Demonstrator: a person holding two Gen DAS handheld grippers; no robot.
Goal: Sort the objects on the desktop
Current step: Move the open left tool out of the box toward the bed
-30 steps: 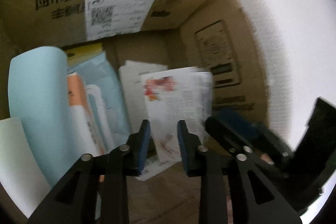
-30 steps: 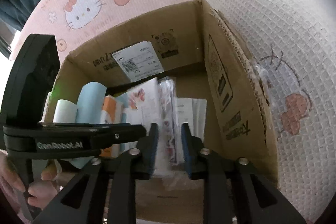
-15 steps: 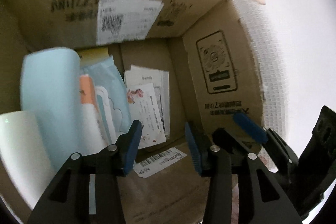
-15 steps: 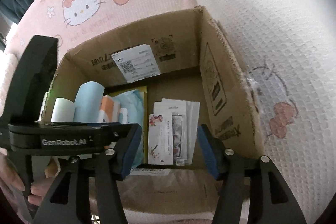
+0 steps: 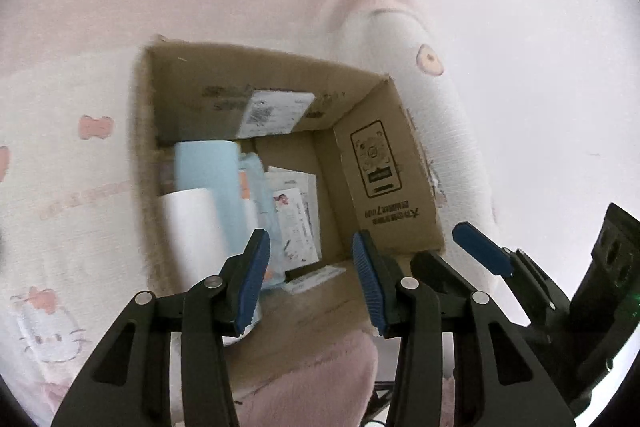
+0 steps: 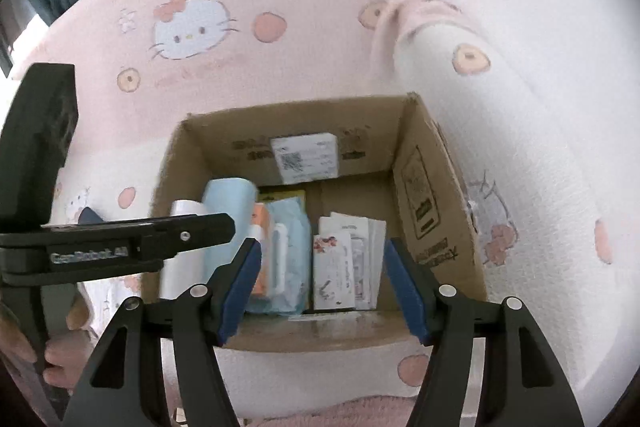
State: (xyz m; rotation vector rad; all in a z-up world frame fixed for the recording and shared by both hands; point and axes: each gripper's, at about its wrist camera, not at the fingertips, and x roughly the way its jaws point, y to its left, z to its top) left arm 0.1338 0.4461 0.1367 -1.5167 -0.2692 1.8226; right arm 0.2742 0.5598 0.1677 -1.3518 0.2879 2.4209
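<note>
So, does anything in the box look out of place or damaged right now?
Nothing stands out. The cardboard box holds rolls on one side and flat packets lying tidily on the other. Both grippers, left and right, are open and empty.

the carrying surface is a soft bed or couch top covered with a pink and white cartoon-cat blanket (image 6: 224,39) — waffle-textured on the white parts, printed with cat faces, bows, flowers and round orange fruits. the cloth bunches into a thick fold (image 6: 472,39) beyond the far right corner of the box. resting directly on the blanket is an open brown cardboard box (image 6: 434,211), flaps up, a white shipping label (image 6: 306,157) stuck on its far inner wall. along the near edge a fluffy darker pink fabric (image 5: 320,379) shows — whether it touches the box cannot be told.
</note>
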